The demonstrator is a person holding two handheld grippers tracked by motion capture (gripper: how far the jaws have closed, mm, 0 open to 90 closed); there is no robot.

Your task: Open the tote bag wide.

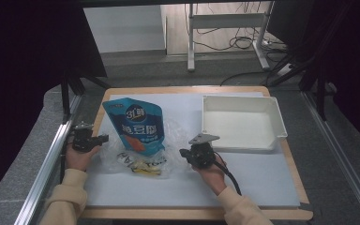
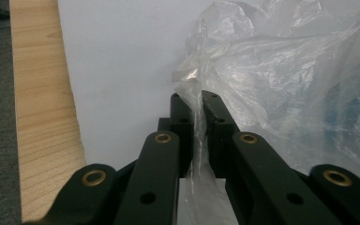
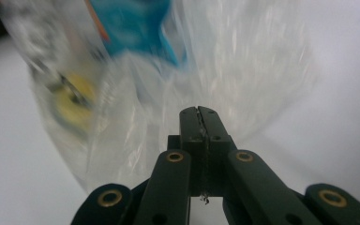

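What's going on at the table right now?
A person holds a clear plastic bag by both sides. The left gripper is shut on the bag's film, and the right gripper is shut on its other edge. A blue pouch stands in the bag. The white tray sits apart.

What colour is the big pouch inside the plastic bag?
Blue pouch, with white writing; clearest in the high view.

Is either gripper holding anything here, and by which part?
The left gripper pinches a fold at the edge of the clear plastic bag. The right gripper is shut at the bag's other side; a grip cannot be told.
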